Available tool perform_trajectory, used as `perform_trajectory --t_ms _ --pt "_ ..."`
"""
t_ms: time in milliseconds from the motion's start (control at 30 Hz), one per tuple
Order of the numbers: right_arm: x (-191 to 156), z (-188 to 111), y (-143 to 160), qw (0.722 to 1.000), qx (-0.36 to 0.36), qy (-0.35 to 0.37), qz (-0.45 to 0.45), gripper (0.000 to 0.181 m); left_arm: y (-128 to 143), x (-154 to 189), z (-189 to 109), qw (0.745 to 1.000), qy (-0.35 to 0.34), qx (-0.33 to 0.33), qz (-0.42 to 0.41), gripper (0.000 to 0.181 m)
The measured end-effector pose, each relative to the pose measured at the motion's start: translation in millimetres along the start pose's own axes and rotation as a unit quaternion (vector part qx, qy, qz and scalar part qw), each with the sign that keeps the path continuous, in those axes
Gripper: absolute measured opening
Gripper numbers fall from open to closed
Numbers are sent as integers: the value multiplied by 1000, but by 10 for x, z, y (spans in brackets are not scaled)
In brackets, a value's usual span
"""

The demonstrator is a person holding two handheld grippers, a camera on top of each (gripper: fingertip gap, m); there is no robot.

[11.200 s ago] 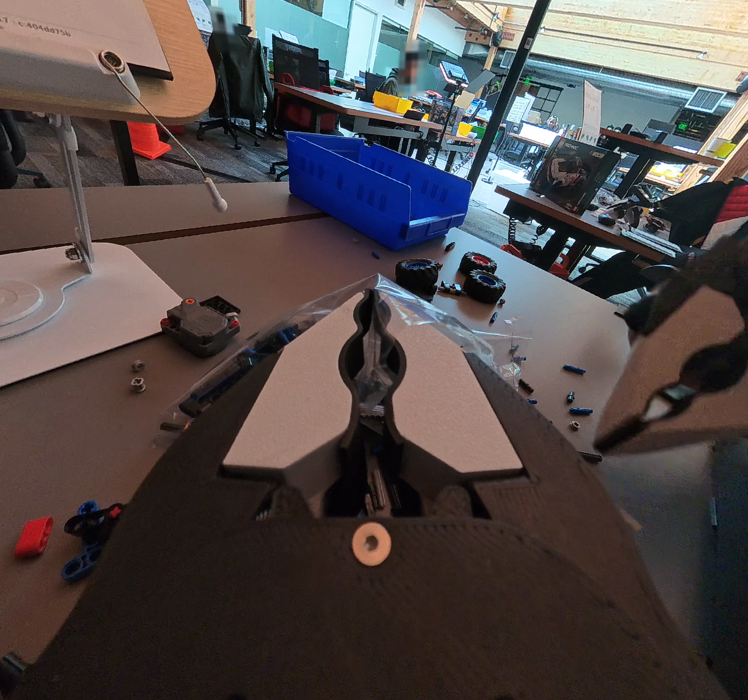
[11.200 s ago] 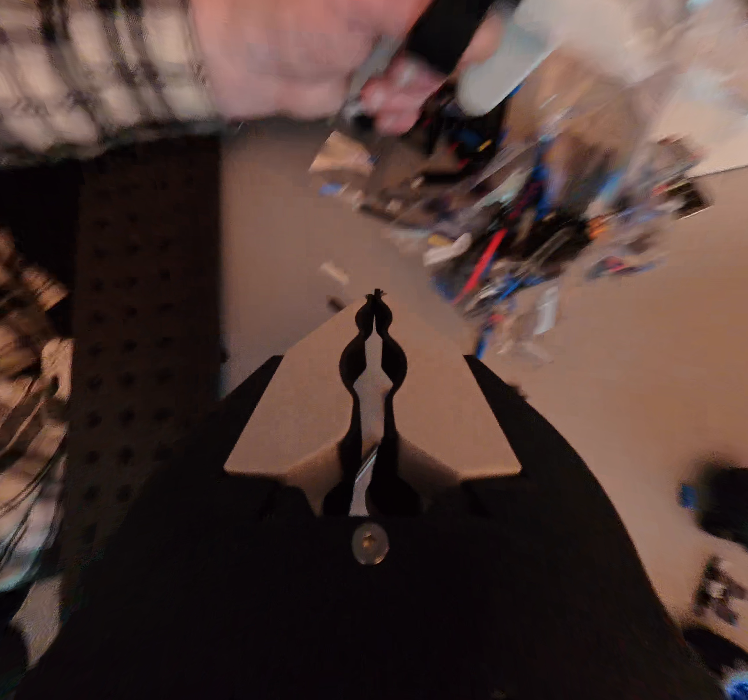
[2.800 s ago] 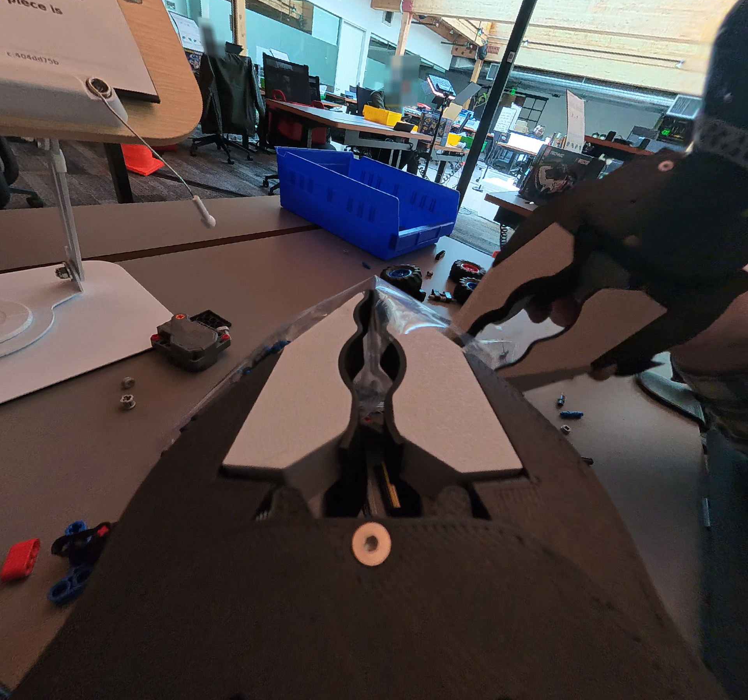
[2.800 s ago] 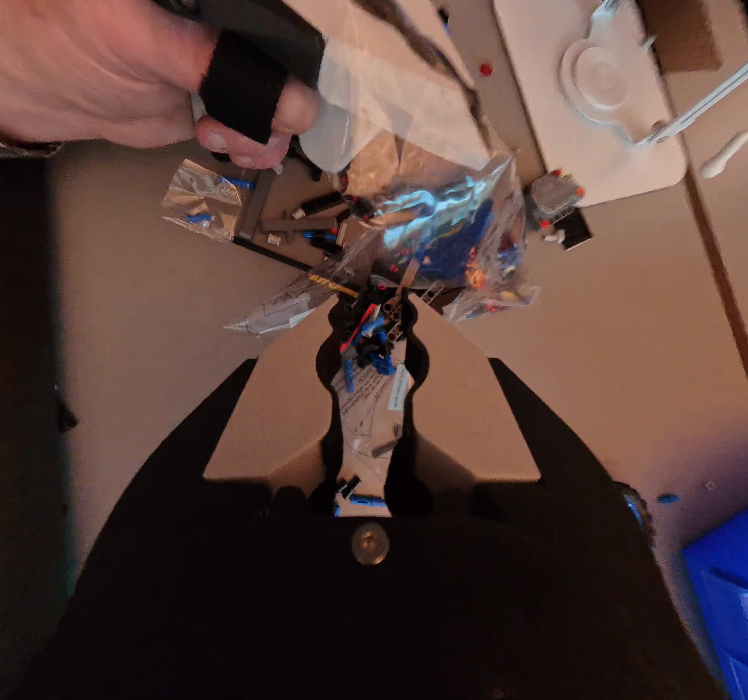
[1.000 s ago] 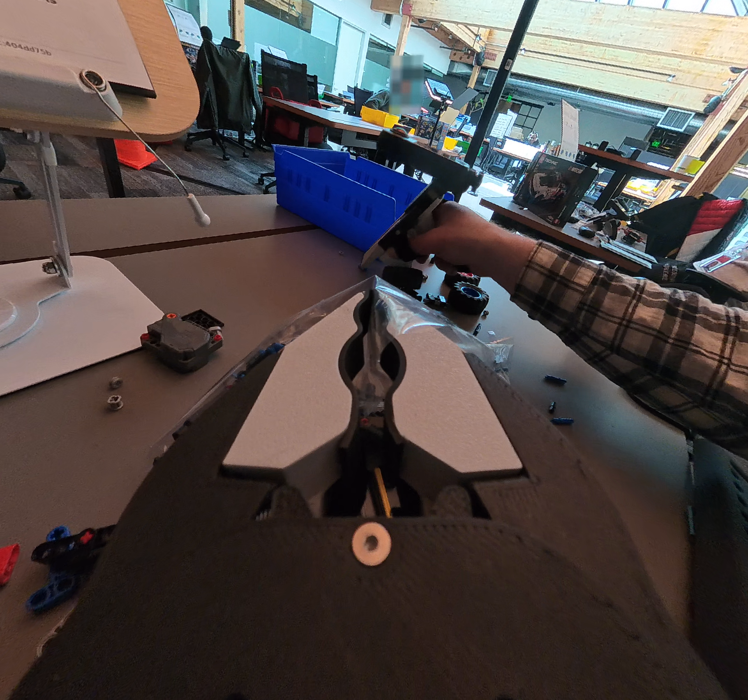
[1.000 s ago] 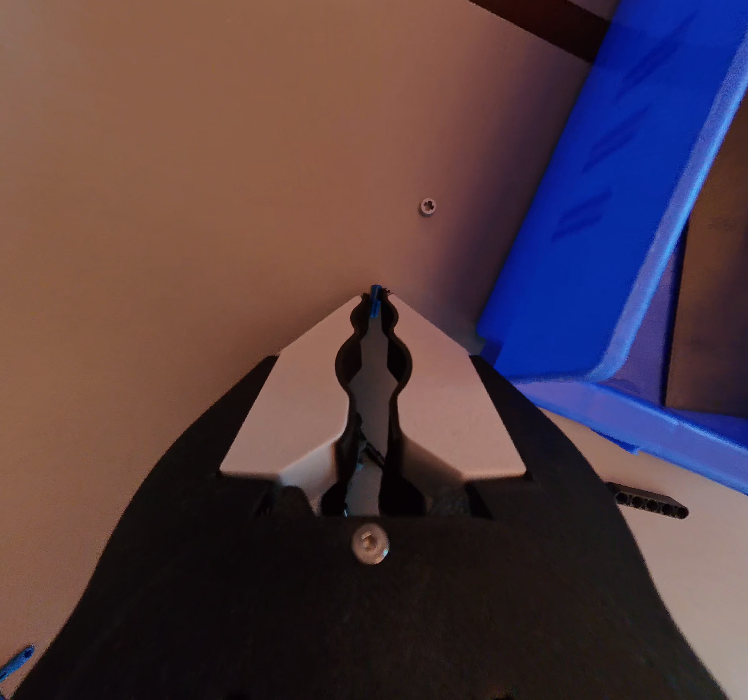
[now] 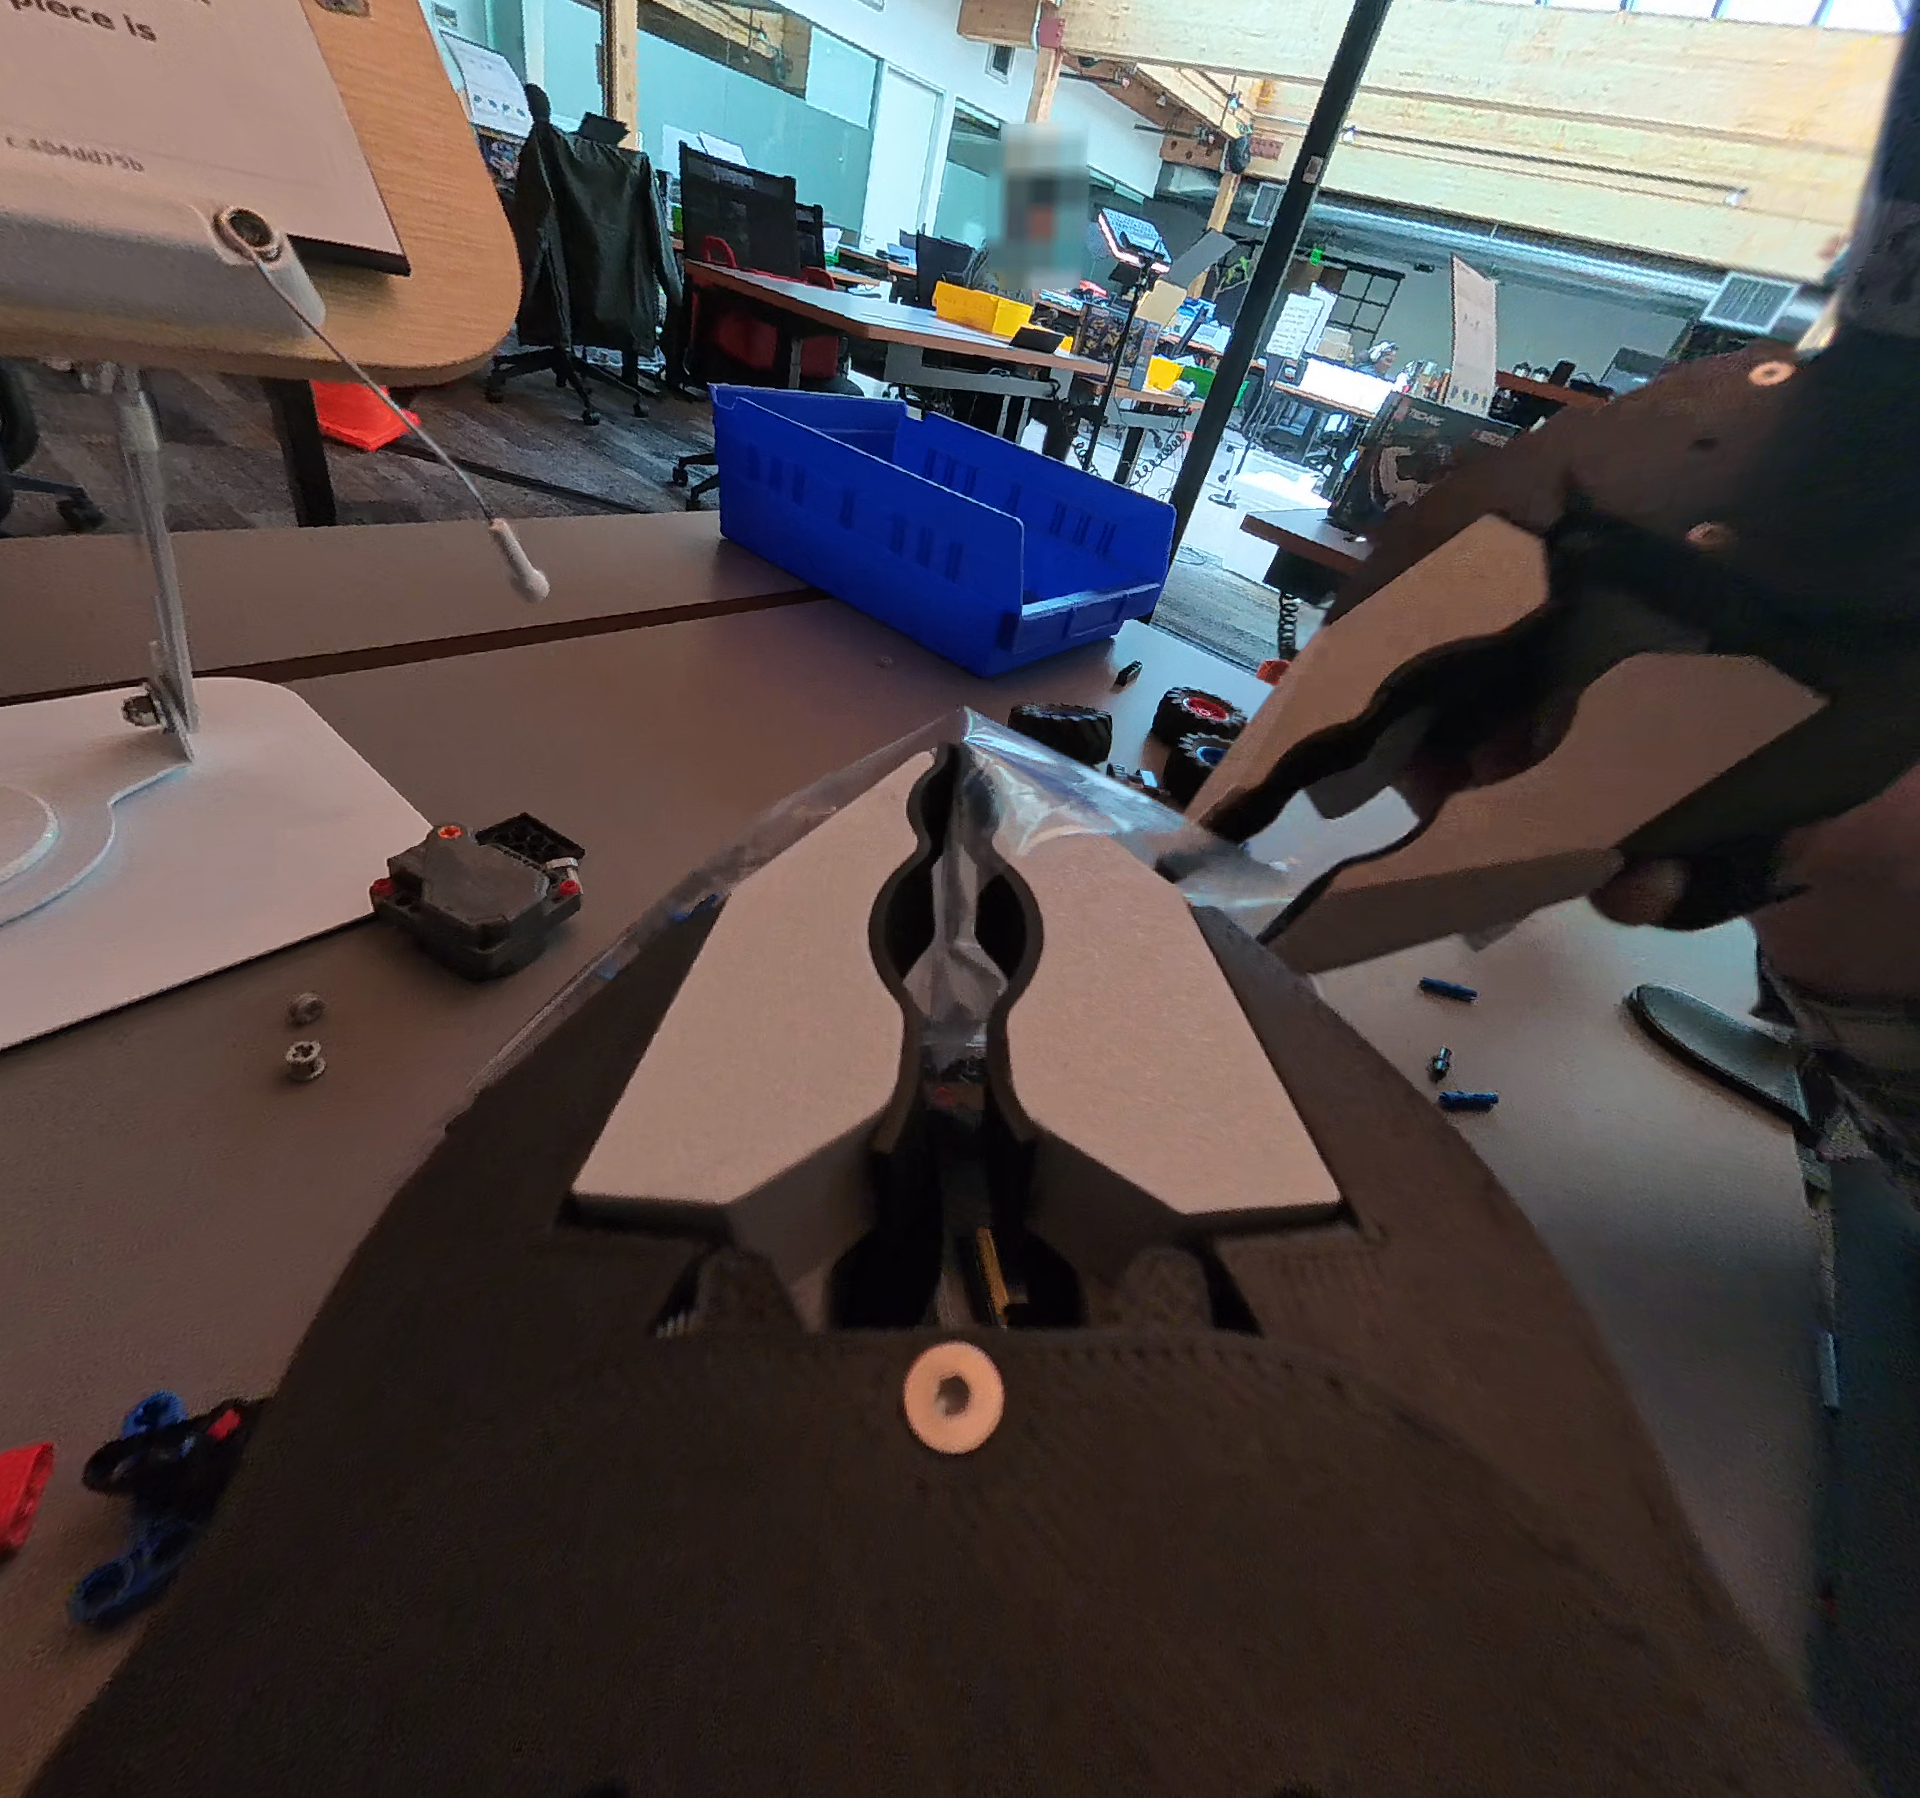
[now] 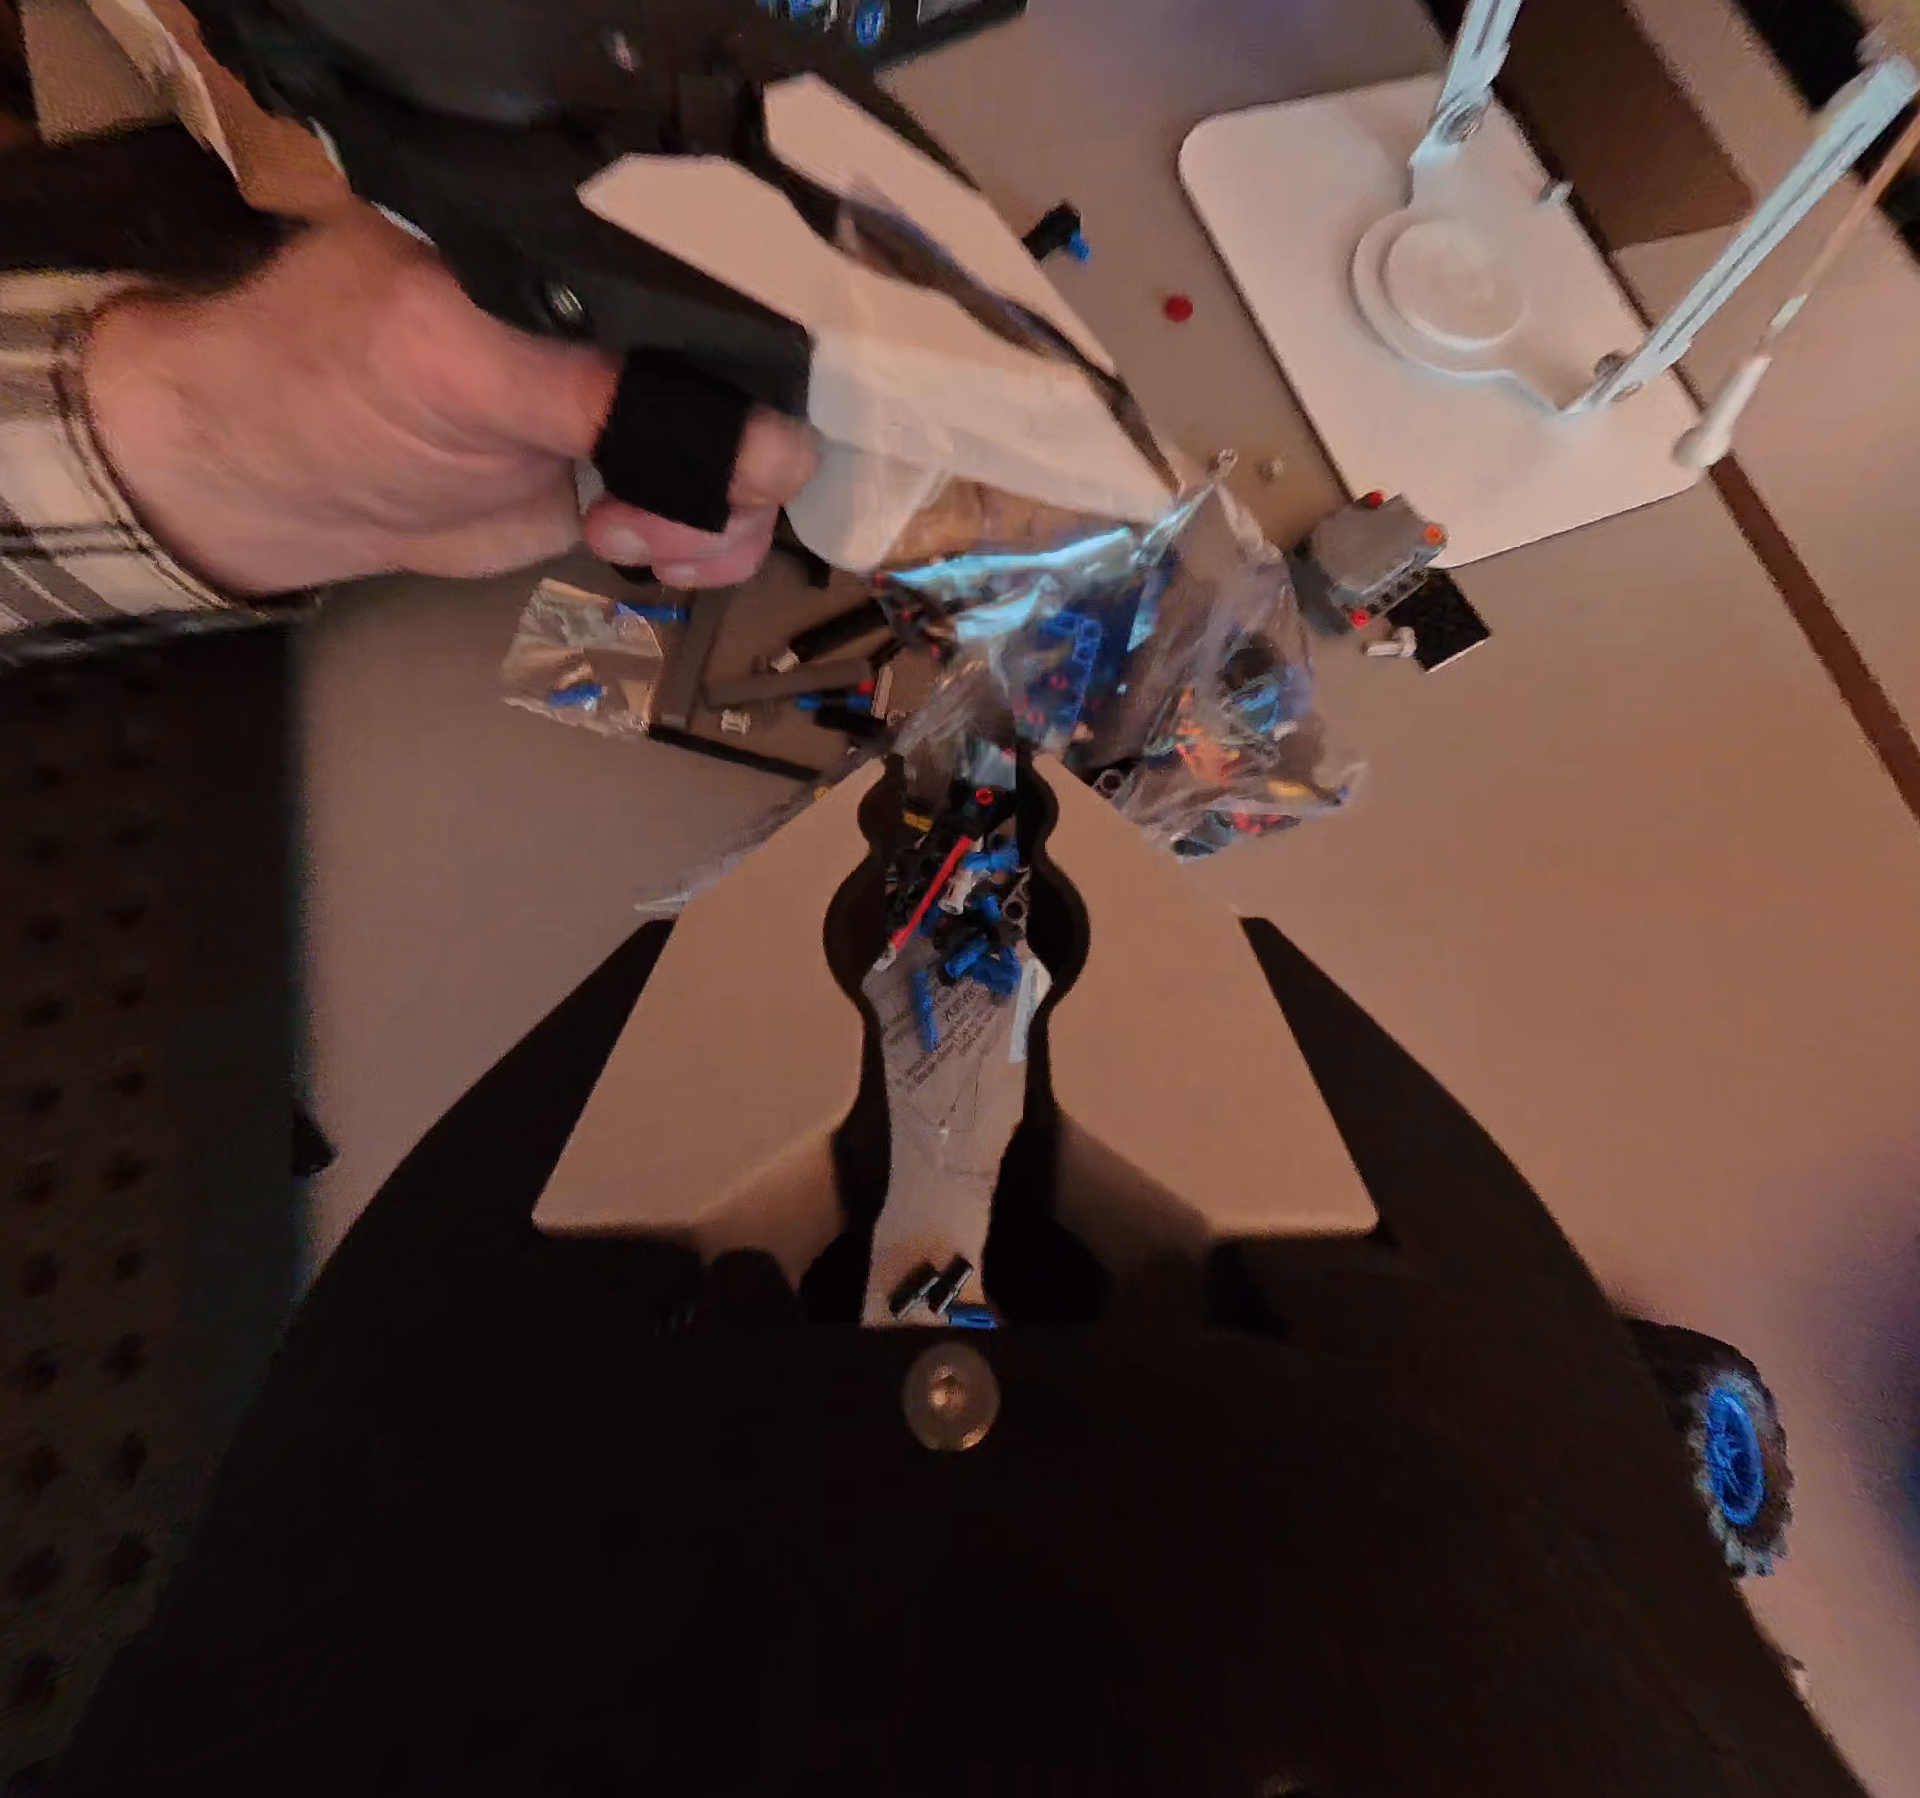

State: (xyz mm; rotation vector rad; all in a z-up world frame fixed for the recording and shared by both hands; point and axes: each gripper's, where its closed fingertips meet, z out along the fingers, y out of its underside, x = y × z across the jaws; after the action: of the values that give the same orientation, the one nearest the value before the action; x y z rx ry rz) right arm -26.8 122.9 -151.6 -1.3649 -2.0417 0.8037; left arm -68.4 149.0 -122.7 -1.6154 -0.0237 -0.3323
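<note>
My left gripper (image 7: 951, 761) is shut on the top of a clear plastic bag (image 7: 1070, 787) and holds it up over the grey table (image 7: 644, 709). In the right wrist view the bag (image 8: 1122, 668) hangs from the left gripper (image 8: 1143, 470) and holds several small blue, black and red parts. My right gripper (image 8: 961, 761) is open, with its jaws apart right over the bag's lower part. In the left wrist view the right gripper (image 7: 1242, 881) has its tips at the bag's right edge. A hand (image 8: 364, 439) holds the left gripper.
A blue bin (image 7: 935, 522) stands at the back of the table, with black wheels (image 7: 1060, 730) in front of it. A grey motor block (image 7: 478, 886) lies by a white stand base (image 7: 156, 834). A smaller bag (image 8: 582, 657) and loose pins lie on the table. Across from one pair of fingers to the other is roughly 6 cm. My left tips are roughly 15 cm from the grey motor block (image 7: 478, 886). Look for it in the right wrist view (image 8: 1349, 537) too.
A second ago my right gripper was shut on a small blue pin beside the blue bin. Now it is open and back at the bag. My left gripper still holds the bag.
</note>
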Motion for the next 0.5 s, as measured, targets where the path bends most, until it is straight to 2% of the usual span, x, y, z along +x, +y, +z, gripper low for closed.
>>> perform_trajectory --t_ms 167,233,333,500 --pt "296 -490 -106 995 67 70 33 13 27 39 47 1000 1 -10 15 0" --pt "444 -537 -86 992 80 74 58 17 36 71 18 1000 4 -10 11 0" --pt "798 -343 -33 992 72 83 65 25 46 136 -25 1000 13 -9 13 0" --pt "1373 419 200 997 10 51 55 37 65 209 0 999 31 -17 16 0"
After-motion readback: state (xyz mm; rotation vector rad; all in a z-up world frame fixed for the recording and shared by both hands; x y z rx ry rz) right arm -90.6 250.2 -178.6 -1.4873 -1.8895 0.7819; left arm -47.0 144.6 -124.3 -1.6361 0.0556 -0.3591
